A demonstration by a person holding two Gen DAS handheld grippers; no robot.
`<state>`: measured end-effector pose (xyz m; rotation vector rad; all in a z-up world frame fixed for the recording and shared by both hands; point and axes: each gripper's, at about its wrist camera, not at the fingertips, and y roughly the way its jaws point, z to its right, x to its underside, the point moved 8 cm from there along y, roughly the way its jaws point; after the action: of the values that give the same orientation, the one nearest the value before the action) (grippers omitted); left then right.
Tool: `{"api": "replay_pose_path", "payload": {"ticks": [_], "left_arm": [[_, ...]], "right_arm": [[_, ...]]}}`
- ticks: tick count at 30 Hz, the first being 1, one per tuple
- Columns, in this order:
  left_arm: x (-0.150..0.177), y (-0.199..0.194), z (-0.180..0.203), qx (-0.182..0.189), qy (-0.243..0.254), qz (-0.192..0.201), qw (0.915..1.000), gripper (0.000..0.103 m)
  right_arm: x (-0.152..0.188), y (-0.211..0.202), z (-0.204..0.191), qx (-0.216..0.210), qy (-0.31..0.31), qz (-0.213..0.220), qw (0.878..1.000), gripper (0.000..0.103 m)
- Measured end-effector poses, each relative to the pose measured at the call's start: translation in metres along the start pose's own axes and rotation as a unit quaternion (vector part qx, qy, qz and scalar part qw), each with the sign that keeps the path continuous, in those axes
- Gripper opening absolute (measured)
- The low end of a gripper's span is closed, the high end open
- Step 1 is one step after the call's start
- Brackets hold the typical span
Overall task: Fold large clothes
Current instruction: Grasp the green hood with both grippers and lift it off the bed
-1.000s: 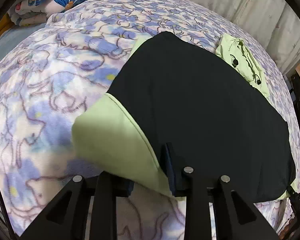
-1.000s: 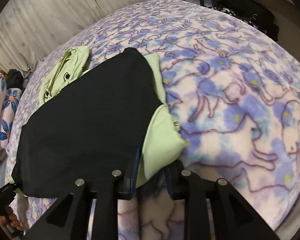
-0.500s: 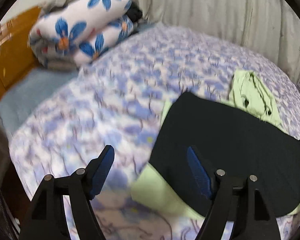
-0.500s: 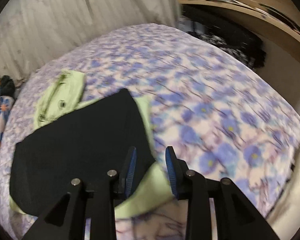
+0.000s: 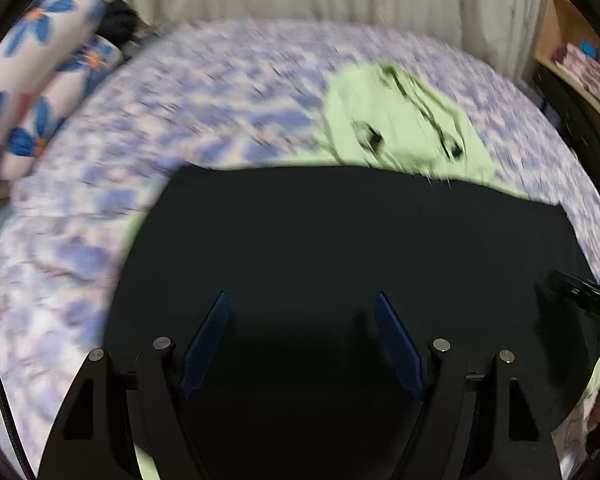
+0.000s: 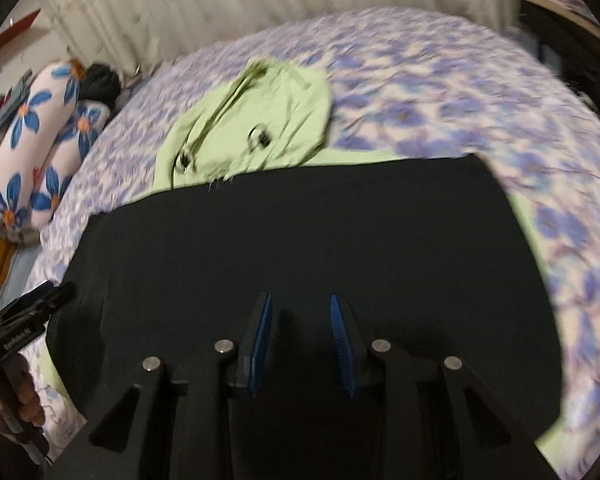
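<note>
The hooded garment (image 5: 340,248) lies flat on the bed (image 5: 228,80) with its wide black panel facing up. A second ago each gripper pinched a pale green sleeve fold at the garment's side edge; now both have let go and have swung in over the middle of the black cloth. The side folds look laid in, so the sleeves are tucked and the body is narrowed to a rough rectangle. I'd judge the next step to be a lengthwise fold, bringing the near hem toward the hood or the reverse.

Slivers of green show along the left and right edges of the black panel, and the green hood (image 6: 256,132), with its dark eyelets and drawcord, spreads out at the far end, toward the curtain (image 6: 240,8). The black surface looks smooth, though both views are blurred by motion and fine creases can't be read.

The left gripper (image 5: 300,340) hangs over the black cloth with its jaws spread wide and nothing between them. The right gripper (image 6: 300,340) has its blue pads (image 6: 260,344) only a narrow gap apart, also empty, over the same panel.

Beyond the garment the purple-flowered blanket covers the bed, and a rolled quilt (image 6: 40,148) with blue flowers sits at the far left.
</note>
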<state>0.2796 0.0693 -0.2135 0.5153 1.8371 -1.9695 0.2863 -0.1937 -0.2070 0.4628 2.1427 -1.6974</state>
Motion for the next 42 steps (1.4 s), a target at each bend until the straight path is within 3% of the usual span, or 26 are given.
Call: {"api": "replay_pose_path", "payload": {"ticks": [3, 12, 20, 26, 28, 31, 39, 40, 42], "left_arm": [[-0.002, 0.031, 0.011, 0.007, 0.006, -0.031, 0.9995, 0.073], [-0.06, 0.084, 0.018, -0.01, 0.038, 0.001, 0.9992, 0.075], [-0.118, 0.103, 0.015, -0.011, 0.044, 0.011, 0.9989, 0.077], [-0.174, 0.112, 0.007, -0.028, 0.045, 0.022, 0.9984, 0.077], [-0.193, 0.121, 0.004, -0.028, 0.041, 0.019, 0.9986, 0.077], [-0.214, 0.14, 0.005, -0.026, 0.037, 0.005, 0.999, 0.077], [-0.236, 0.201, 0.004, -0.032, 0.05, -0.049, 0.9971, 0.077], [-0.235, 0.207, 0.004, -0.033, 0.05, -0.054, 0.9967, 0.076], [-0.236, 0.211, 0.007, -0.012, 0.049, -0.05, 0.9975, 0.056]], "right_arm": [[-0.01, 0.026, -0.004, 0.006, -0.01, -0.012, 1.0, 0.03], [-0.063, 0.073, -0.002, 0.009, -0.013, -0.022, 1.0, 0.03], [-0.117, 0.08, 0.007, 0.024, -0.009, -0.002, 1.0, 0.03], [-0.17, 0.079, 0.016, 0.01, 0.013, 0.009, 1.0, 0.03], [-0.188, 0.085, 0.016, 0.005, 0.017, 0.011, 1.0, 0.032], [-0.214, 0.099, 0.023, 0.008, 0.032, 0.012, 0.999, 0.046], [-0.247, 0.156, 0.054, -0.006, 0.105, -0.026, 0.994, 0.047], [-0.248, 0.162, 0.055, -0.016, 0.112, -0.03, 0.993, 0.047], [-0.25, 0.167, 0.057, -0.028, 0.12, -0.026, 0.992, 0.047]]}}
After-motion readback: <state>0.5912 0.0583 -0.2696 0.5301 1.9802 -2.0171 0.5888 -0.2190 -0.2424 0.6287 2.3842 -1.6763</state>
